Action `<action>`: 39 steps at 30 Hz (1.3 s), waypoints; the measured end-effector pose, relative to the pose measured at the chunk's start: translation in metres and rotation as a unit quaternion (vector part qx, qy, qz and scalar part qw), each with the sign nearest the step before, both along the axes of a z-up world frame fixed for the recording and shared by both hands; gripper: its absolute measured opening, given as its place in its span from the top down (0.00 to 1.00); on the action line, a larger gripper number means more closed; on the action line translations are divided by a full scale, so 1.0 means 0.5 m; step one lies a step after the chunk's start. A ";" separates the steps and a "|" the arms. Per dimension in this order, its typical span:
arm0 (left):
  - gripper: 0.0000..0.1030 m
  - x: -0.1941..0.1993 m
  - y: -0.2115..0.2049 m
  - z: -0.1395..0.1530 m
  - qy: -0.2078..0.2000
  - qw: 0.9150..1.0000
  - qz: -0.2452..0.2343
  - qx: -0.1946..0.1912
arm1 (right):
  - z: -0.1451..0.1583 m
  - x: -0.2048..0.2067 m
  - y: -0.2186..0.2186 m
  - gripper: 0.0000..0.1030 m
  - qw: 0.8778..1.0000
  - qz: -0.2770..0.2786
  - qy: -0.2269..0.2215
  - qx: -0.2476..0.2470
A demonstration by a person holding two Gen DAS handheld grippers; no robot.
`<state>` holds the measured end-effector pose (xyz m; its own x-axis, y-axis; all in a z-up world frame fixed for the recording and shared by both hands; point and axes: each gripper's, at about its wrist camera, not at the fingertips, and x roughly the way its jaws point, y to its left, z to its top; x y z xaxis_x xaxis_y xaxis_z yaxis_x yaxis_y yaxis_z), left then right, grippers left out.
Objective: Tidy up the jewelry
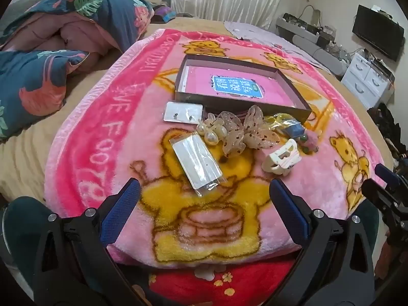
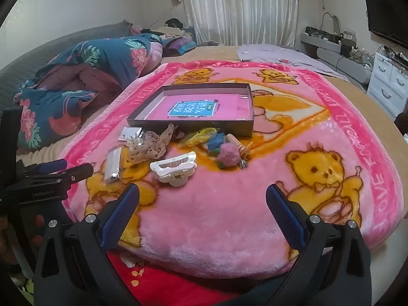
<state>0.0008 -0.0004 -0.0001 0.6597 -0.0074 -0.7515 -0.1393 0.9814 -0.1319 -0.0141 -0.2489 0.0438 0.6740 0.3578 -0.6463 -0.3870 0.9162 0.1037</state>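
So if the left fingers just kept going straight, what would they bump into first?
Probably the clear plastic packet lying on the pink blanket. It sits straight ahead between the open left gripper, though depth is hard to judge.

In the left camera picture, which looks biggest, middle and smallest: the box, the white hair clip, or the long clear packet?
1. The box, by far.
2. The long clear packet.
3. The white hair clip, slightly smaller than the packet.

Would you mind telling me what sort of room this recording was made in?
Most likely a bedroom: the work surface is a bed spread with a pink bear blanket, a folded floral quilt lies beside it, and curtains hang behind.
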 end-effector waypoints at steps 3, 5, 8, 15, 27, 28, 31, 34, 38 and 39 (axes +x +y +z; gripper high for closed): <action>0.08 -0.005 0.000 0.001 -0.013 1.000 0.003 -0.001 | 0.000 -0.004 0.002 0.04 1.000 0.002 0.001 -0.002; 0.08 -0.005 -0.001 -0.001 -0.013 1.000 0.003 -0.001 | 0.003 -0.008 0.000 0.04 1.000 0.000 -0.002 0.002; 0.08 -0.005 -0.001 -0.003 -0.012 1.000 0.003 0.000 | 0.004 -0.009 0.001 0.04 1.000 -0.001 -0.002 0.001; 0.08 -0.013 0.008 0.018 -0.016 1.000 0.003 0.001 | 0.004 -0.016 -0.003 0.04 1.000 0.001 0.000 -0.002; 0.08 -0.016 0.004 0.035 -0.018 1.000 0.003 0.002 | 0.007 -0.018 0.001 0.04 1.000 0.002 0.002 -0.003; 0.08 -0.016 0.005 0.035 -0.018 1.000 0.002 0.002 | 0.007 -0.019 0.001 0.04 1.000 0.002 0.002 -0.003; 0.08 -0.017 0.005 0.039 -0.018 1.000 0.002 0.001 | 0.007 -0.019 0.001 0.04 1.000 0.001 0.002 -0.003; 0.08 -0.017 0.004 0.038 -0.018 1.000 0.002 0.002 | 0.006 -0.017 0.001 0.04 1.000 0.002 0.002 -0.003; 0.08 -0.019 0.006 0.041 -0.018 1.000 0.002 0.001 | 0.006 -0.017 0.000 0.04 1.000 0.002 0.002 -0.002; 0.08 -0.019 0.007 0.041 -0.018 1.000 0.001 0.001 | 0.006 -0.018 0.000 0.04 1.000 0.002 0.002 -0.002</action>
